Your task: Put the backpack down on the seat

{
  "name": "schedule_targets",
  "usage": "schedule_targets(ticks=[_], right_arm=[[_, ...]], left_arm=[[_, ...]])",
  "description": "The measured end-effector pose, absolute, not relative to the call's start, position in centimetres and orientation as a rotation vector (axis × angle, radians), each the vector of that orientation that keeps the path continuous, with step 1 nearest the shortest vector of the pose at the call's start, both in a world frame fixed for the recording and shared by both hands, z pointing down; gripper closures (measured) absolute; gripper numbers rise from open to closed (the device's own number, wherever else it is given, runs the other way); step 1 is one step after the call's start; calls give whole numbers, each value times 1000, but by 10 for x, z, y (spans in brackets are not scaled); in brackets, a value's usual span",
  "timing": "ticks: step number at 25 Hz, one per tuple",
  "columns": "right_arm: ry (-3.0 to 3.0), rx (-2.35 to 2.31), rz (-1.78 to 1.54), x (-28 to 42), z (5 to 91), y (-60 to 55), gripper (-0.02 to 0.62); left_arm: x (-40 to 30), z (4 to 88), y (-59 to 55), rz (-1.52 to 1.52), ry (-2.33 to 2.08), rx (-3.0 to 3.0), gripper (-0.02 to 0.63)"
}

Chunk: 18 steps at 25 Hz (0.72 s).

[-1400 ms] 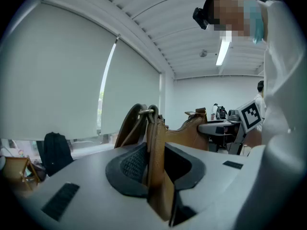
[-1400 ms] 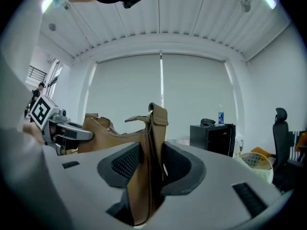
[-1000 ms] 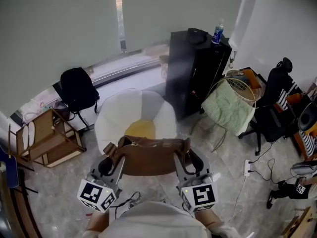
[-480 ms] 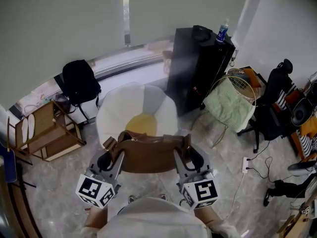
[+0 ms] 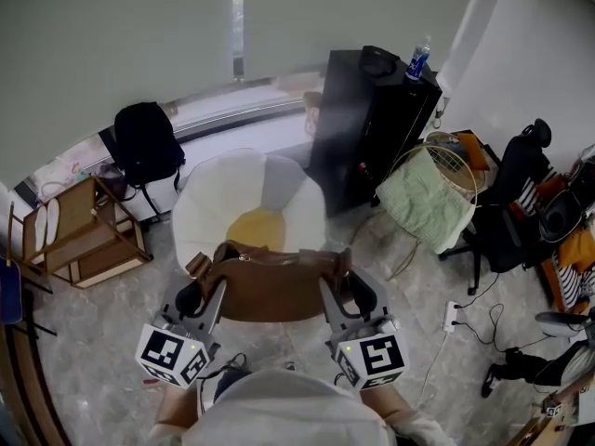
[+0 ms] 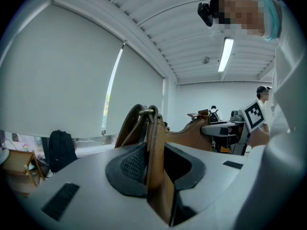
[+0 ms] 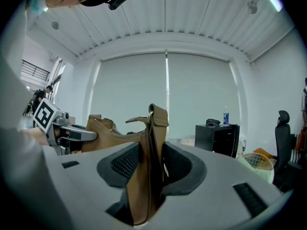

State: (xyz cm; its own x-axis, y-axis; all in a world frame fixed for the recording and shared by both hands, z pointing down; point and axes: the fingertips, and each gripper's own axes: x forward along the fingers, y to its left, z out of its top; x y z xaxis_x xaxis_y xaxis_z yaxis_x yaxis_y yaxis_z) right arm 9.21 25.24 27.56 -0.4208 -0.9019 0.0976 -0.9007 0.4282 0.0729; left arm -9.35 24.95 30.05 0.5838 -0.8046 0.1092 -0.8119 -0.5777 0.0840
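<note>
A brown leather backpack (image 5: 271, 289) hangs between my two grippers, held in the air in front of a round white seat (image 5: 209, 214) with a yellow cushion (image 5: 255, 229). My left gripper (image 5: 197, 297) is shut on a brown strap (image 6: 155, 162) at the bag's left end. My right gripper (image 5: 345, 293) is shut on the strap (image 7: 149, 166) at the right end. In each gripper view the strap stands upright, pinched between the dark pads, with the bag's body (image 7: 108, 137) off to the side.
A black cabinet (image 5: 367, 128) with a water bottle (image 5: 418, 60) stands right of the seat. A black backpack (image 5: 147, 143) and a wooden rack (image 5: 79, 235) are at the left. A laundry basket (image 5: 432, 193), an office chair (image 5: 514, 189) and floor cables (image 5: 456, 319) lie to the right.
The bag and both grippers have shifted slightly left and down in the head view. Both grips stay the same.
</note>
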Motion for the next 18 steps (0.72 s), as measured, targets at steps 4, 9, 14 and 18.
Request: schedule_targets(ticks=[4, 9, 14, 18], right_arm=[[-2579, 1558, -8, 105, 281, 250, 422], [-2592, 1523, 16, 117, 288, 244, 422], [-2580, 1546, 30, 114, 292, 228, 422], [-2559, 1582, 30, 99, 291, 211, 422]], left_arm=[[-80, 306, 254, 92, -1431, 2648, 502], [-67, 313, 253, 129, -1441, 2614, 502], [-71, 316, 234, 136, -1424, 2626, 502], [-85, 315, 211, 135, -1392, 2647, 502]])
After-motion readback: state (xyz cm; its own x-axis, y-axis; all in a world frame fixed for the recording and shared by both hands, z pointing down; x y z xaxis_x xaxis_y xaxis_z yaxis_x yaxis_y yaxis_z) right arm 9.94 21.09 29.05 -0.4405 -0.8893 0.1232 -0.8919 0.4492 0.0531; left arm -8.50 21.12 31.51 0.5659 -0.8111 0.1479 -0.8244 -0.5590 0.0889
